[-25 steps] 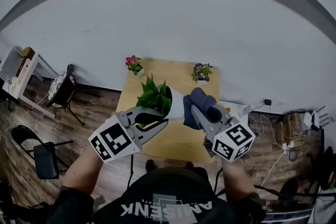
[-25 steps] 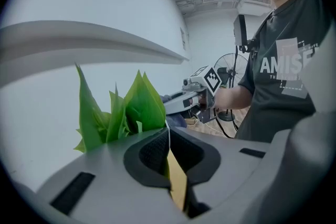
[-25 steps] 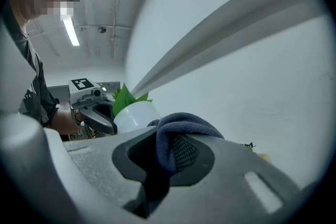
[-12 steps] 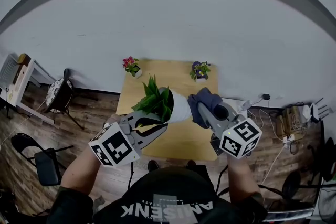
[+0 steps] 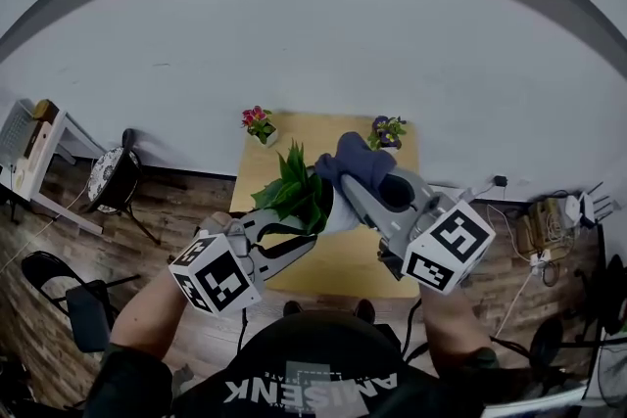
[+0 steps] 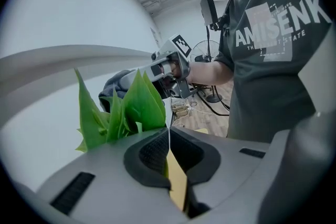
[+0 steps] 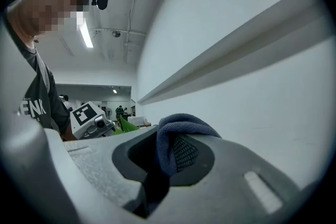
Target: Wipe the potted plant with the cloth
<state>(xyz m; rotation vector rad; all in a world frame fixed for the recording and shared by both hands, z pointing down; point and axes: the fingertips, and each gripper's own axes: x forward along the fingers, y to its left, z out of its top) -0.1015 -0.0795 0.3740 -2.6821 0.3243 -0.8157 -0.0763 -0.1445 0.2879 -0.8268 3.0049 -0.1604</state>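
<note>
Head view | pink-flower pot (image 5: 259,124); purple-flower pot (image 5: 388,131) | cloth (image 5: 355,160) beside potted plant (image 5: 294,186)

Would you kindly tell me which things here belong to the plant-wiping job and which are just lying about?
In the job: potted plant, clamped in the left gripper; cloth, clamped in the right gripper.
Lying about: pink-flowered pot and purple-flowered pot, both on the table.
</note>
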